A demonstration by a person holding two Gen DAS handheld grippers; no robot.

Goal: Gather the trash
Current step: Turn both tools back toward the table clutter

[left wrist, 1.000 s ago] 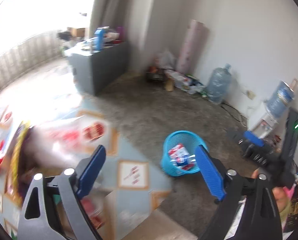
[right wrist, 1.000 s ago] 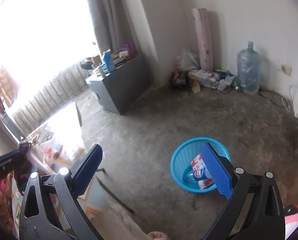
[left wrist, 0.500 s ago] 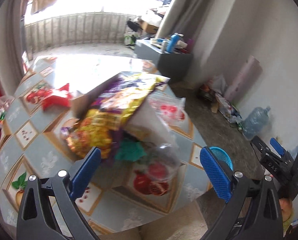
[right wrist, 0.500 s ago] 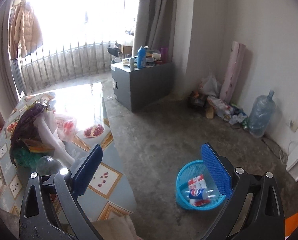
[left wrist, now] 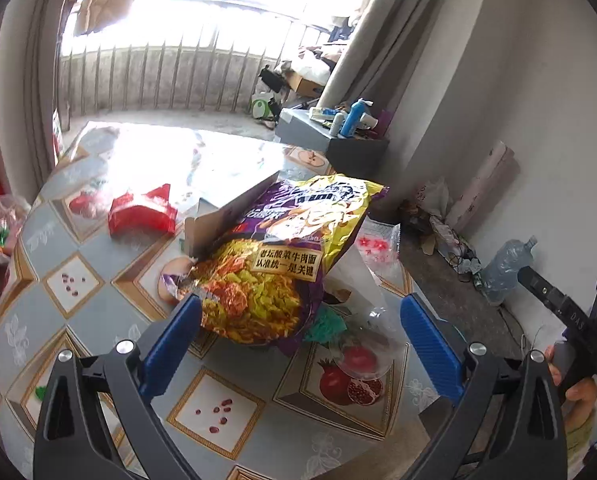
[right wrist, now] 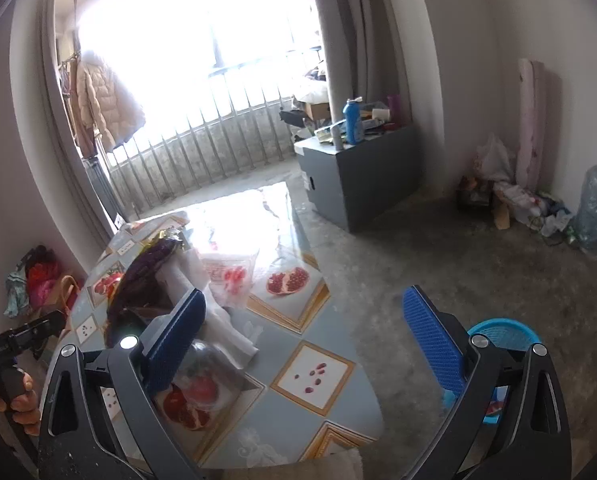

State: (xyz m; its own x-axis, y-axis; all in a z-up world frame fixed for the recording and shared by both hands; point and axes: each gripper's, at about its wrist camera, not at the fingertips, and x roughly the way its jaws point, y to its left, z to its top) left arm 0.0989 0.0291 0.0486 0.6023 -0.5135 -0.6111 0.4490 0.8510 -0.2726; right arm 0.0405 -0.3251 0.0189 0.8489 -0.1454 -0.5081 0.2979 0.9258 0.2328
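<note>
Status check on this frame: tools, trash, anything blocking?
Left tool open, empty; right tool open, empty. Noodle bag on the table, ungrabbed. Cardboard leans against it.

glossy foil noodle bag [left wrist: 294, 256] on a shiny plastic tablecloth [left wrist: 98, 292]; rough concrete floor [right wrist: 438, 248].

a grey cabinet [right wrist: 362, 168] stands by the curtain [right wrist: 362, 40], a blue bottle [right wrist: 353, 122] on top. a big water jug [right wrist: 596, 208] sits against the wall; a puffy coat [right wrist: 106, 104] hangs left.
</note>
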